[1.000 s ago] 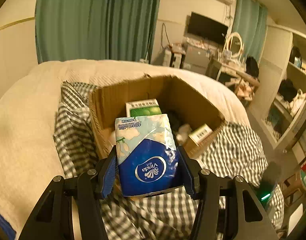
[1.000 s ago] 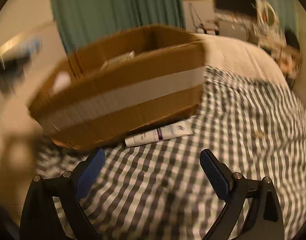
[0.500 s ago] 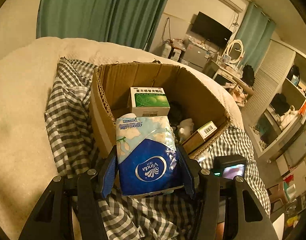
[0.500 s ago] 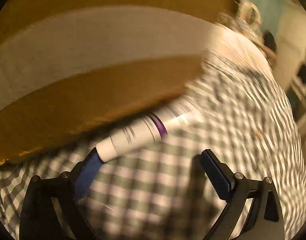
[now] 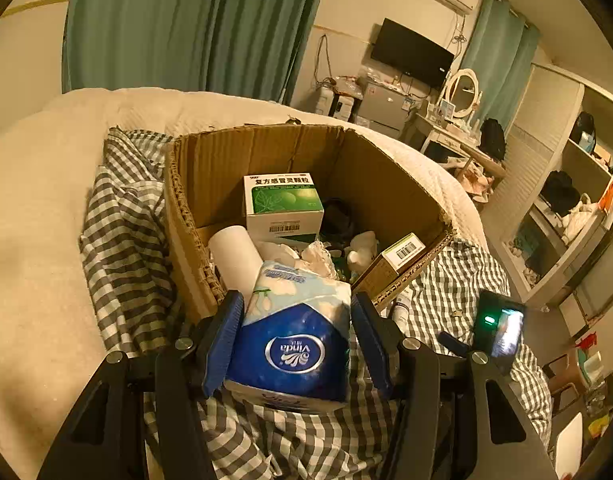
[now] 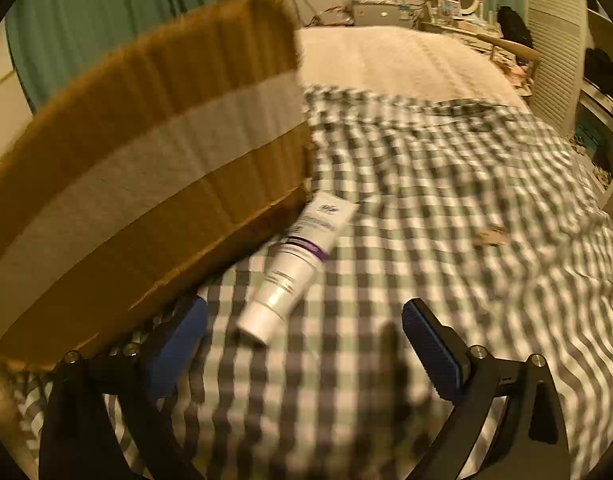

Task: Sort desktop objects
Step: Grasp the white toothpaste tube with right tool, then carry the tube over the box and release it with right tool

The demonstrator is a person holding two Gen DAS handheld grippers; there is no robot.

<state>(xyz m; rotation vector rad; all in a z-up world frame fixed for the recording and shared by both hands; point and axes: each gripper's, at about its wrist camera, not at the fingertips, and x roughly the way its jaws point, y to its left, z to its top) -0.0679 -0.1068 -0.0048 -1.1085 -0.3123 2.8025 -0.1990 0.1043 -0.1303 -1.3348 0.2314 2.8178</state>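
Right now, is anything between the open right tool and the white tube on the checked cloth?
Nothing visible. The white tube lies on the checked cloth just ahead of the right tool, beside the cardboard box, whose lower edge crowds the tool's left finger.

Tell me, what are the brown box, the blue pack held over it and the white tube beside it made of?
The box looks like matte corrugated cardboard: fluted layers show along its torn rim. The pack, held in the left gripper, seems to be tissues in glossy plastic film that crinkles and shines. The tube is probably smooth soft plastic, though the picture is blurred.
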